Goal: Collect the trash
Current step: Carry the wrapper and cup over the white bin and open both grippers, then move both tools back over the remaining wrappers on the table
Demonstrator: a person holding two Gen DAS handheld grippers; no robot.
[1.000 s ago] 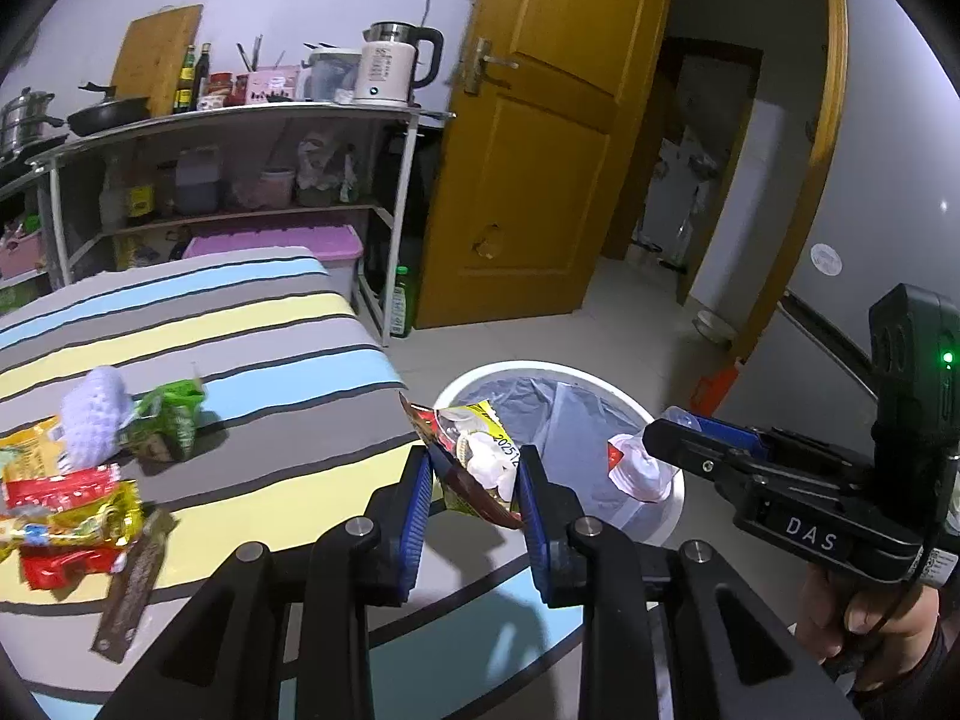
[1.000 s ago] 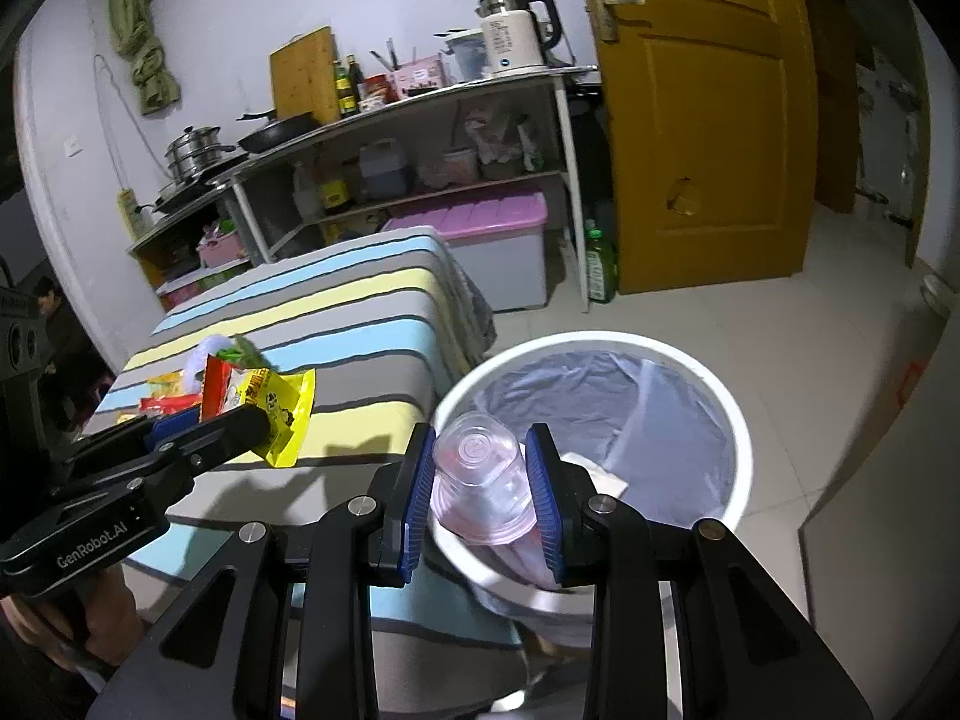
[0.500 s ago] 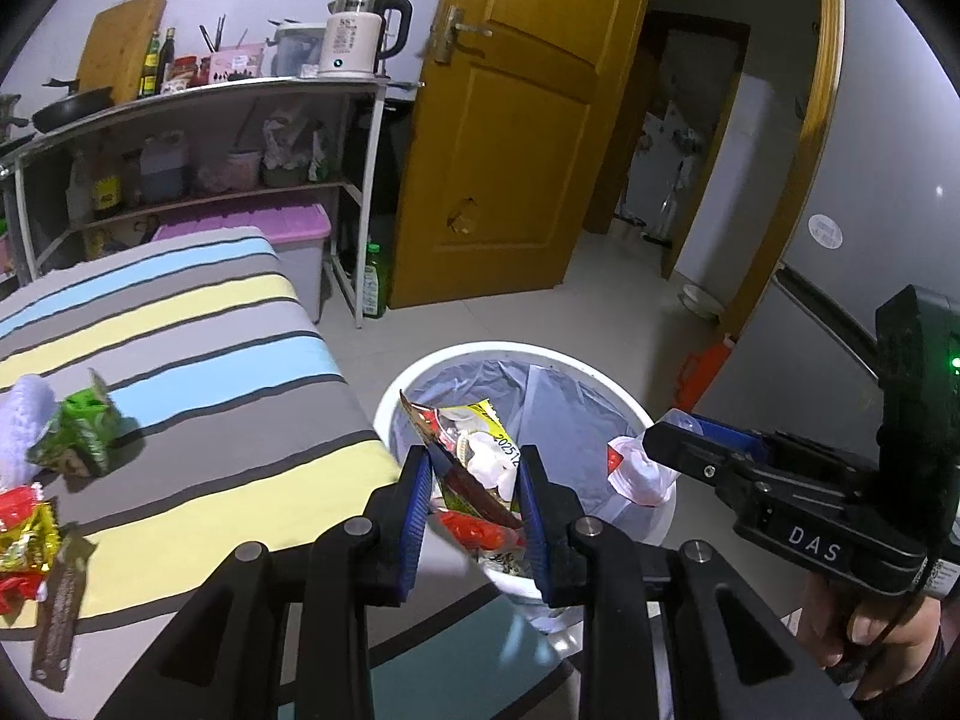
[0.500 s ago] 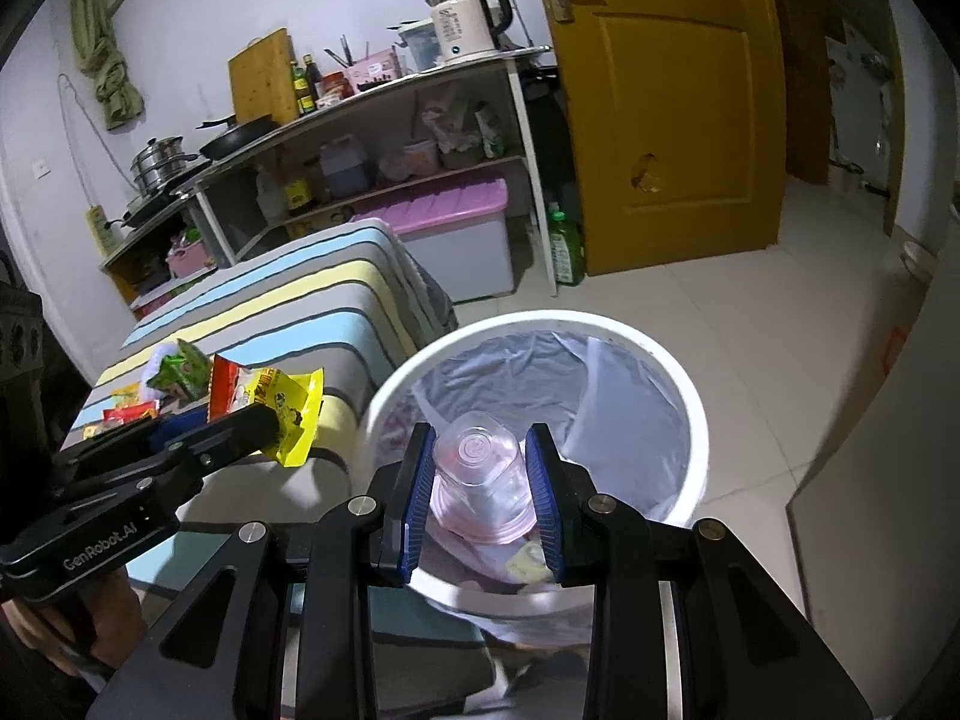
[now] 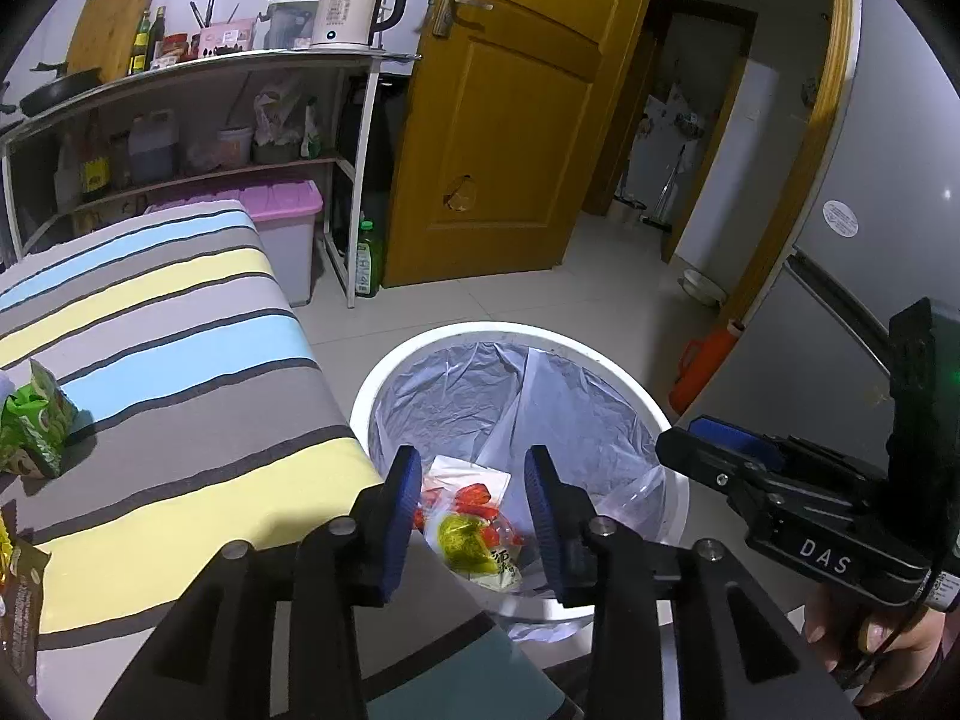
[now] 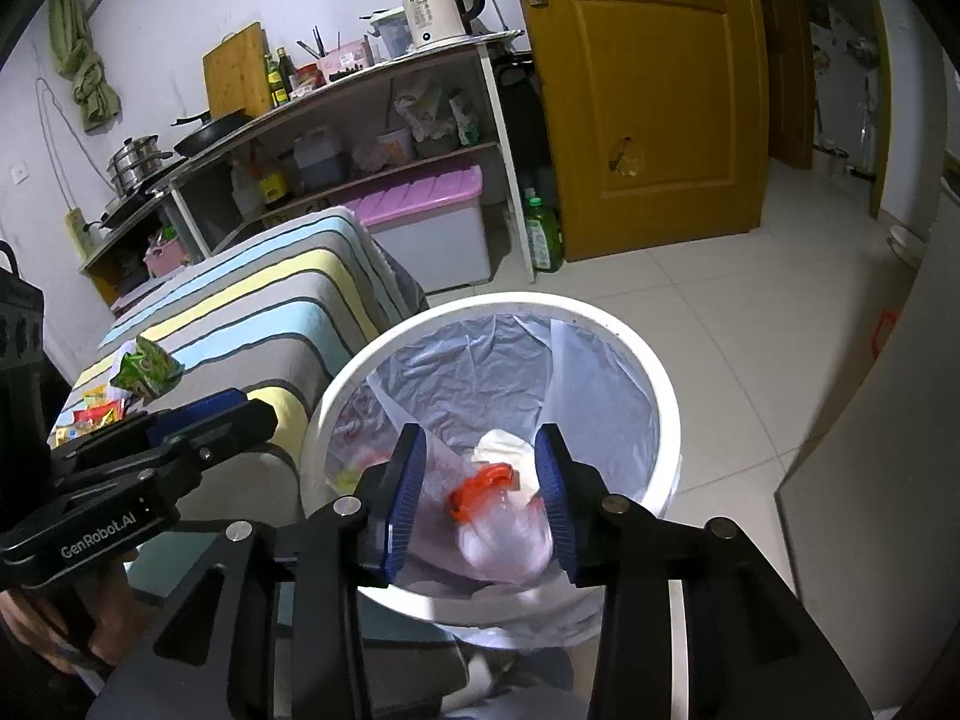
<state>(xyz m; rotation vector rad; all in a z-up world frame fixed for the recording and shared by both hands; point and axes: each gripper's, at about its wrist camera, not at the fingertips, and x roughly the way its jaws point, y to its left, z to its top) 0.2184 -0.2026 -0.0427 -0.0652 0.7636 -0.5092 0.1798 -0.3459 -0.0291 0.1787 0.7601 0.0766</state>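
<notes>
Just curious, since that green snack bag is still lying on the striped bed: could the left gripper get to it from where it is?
Probably yes. The left gripper hangs over the bin, jaws opening with nothing gripped, and only bare bedcover lies between it and the green snack bag.

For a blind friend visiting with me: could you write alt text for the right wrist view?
The right hand-held gripper, jaws opening, hangs over a white lined trash bin as a clear plastic cup drops free between them. A striped table with snack wrappers stands left.
</notes>
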